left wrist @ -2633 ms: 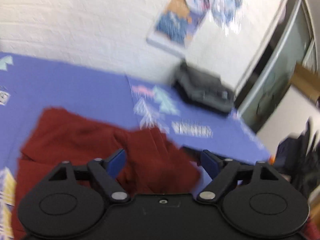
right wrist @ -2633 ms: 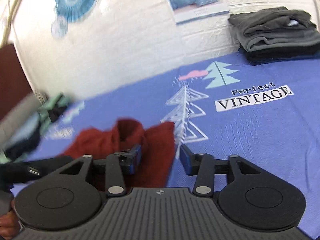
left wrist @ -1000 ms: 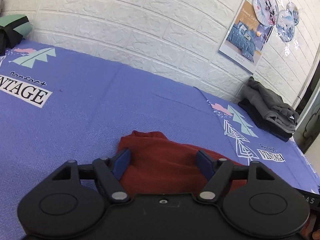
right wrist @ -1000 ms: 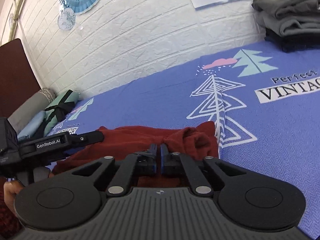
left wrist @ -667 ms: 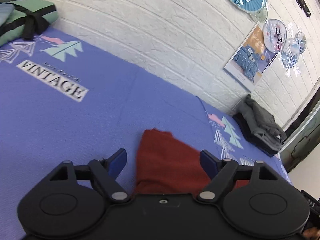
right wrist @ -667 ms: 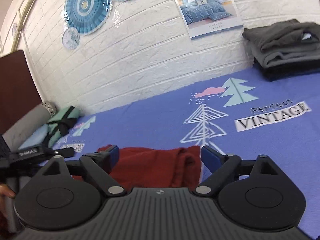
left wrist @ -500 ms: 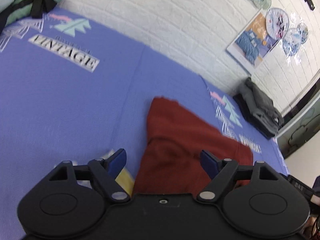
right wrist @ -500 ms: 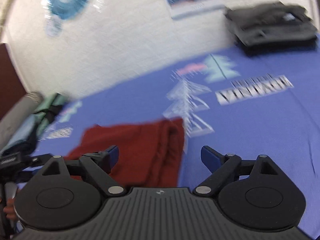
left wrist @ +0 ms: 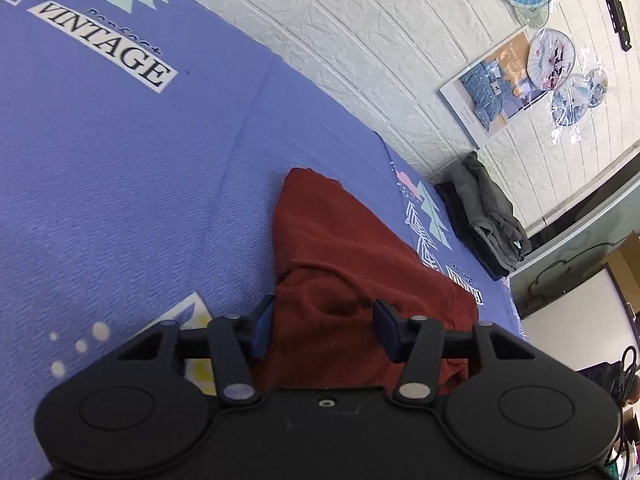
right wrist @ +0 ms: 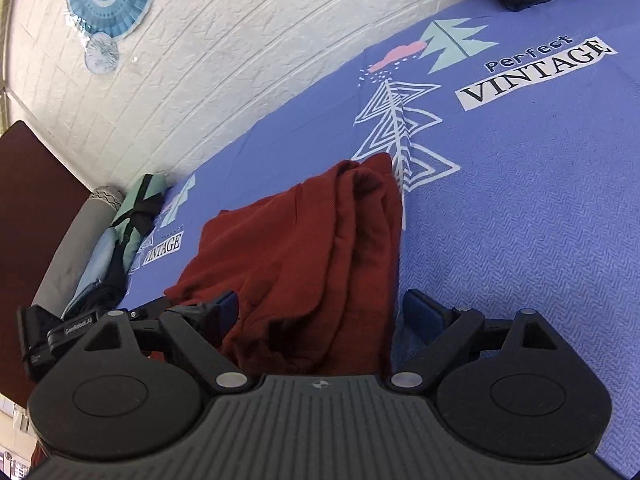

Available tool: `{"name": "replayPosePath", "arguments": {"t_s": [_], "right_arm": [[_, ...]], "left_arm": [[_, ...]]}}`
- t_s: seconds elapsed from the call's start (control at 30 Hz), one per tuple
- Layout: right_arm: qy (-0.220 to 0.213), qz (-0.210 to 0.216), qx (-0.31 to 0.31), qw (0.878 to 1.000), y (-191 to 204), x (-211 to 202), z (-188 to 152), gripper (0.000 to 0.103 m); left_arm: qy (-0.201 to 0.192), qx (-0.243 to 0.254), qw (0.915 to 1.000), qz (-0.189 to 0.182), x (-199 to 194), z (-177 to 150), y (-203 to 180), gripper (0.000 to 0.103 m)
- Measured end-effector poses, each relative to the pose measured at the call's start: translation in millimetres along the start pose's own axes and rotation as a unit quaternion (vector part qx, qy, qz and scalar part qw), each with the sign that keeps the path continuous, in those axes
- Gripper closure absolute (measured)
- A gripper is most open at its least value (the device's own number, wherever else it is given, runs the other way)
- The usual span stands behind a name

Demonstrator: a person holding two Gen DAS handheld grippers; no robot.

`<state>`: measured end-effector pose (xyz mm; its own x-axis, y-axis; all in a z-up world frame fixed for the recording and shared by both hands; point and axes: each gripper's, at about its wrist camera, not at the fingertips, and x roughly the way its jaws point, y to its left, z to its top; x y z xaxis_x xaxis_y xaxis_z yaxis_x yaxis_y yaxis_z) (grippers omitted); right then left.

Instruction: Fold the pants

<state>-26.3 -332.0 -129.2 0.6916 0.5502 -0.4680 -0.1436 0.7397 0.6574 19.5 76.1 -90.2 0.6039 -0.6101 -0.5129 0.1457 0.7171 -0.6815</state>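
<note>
The dark red pants (left wrist: pixel 340 256) lie folded in a rumpled pile on the blue printed bedspread (left wrist: pixel 120 160). My left gripper (left wrist: pixel 324 330) is open, its blue-padded fingers on either side of the near left end of the pile. My right gripper (right wrist: pixel 320 316) is open wide over the near right end of the pants (right wrist: pixel 312 248). The body of the left gripper (right wrist: pixel 76 330) shows at the left edge of the right wrist view. Neither gripper holds cloth.
A stack of folded grey and dark clothes (left wrist: pixel 484 220) sits at the far right by the white brick wall (left wrist: pixel 360 48). A green and blue bundle (right wrist: pixel 128 220) and a grey roll (right wrist: pixel 76 240) lie at the left end. A brown headboard (right wrist: pixel 24 208) stands behind them.
The right gripper was shut on the pants a second ago and has opened and let go. Both grippers have tilted down over the pile. The left jaws have narrowed a little.
</note>
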Motion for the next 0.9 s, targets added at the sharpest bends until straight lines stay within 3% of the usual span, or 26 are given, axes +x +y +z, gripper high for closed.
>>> {"name": "replayPosePath", "arguments": {"t_s": [0.1,0.2,0.43,0.47,0.53,0.57,0.6,0.63,0.67,0.77,0.9], "right_arm": [[-0.021,0.051,0.016,0.998,-12.2,11.1,2.6,0.000],[-0.016,0.063,0.018,0.998,-7.5,24.6,10.3,0.000],[0.014,0.036,0.024,0.999,-4.7,22.4,12.5,0.000],[0.014,0.030,0.033,0.999,-8.9,21.9,12.1,0.007],[0.016,0.021,0.062,0.998,-18.5,26.4,13.8,0.050],[0.019,0.029,0.078,0.996,-22.2,30.1,14.6,0.056],[0.022,0.034,0.093,0.995,-24.0,32.3,15.2,0.062],[0.021,0.039,0.100,0.994,-23.0,32.7,16.2,0.065],[0.017,0.052,0.105,0.993,-21.3,30.3,17.9,0.067],[-0.011,0.105,0.108,0.989,-14.4,12.4,29.2,0.069],[-0.062,0.132,0.070,0.987,-2.6,-17.4,57.0,0.069]], "left_arm": [[0.004,-0.001,0.9999,-0.015,11.3,6.6,0.6,0.000],[0.009,0.004,0.9996,-0.025,23.8,14.3,-1.9,0.000],[0.021,0.024,0.9991,-0.027,27.5,12.4,-6.0,0.000],[0.021,0.021,0.9992,-0.025,27.5,11.7,-5.6,0.000],[0.021,0.010,0.9996,-0.014,30.6,14.0,-7.8,0.000],[0.021,0.008,0.9997,0.001,34.2,16.3,-12.9,0.014],[0.024,0.015,0.9993,0.023,39.3,18.5,-20.6,0.046],[0.028,0.027,0.9984,0.040,44.1,20.2,-29.2,0.062],[0.023,0.039,0.9978,0.048,44.5,20.7,-38.2,0.064],[-0.002,0.085,0.9960,0.026,31.7,27.7,-71.7,0.065],[-0.041,0.129,0.9908,-0.005,15.5,45.9,-117.8,0.066]]}}
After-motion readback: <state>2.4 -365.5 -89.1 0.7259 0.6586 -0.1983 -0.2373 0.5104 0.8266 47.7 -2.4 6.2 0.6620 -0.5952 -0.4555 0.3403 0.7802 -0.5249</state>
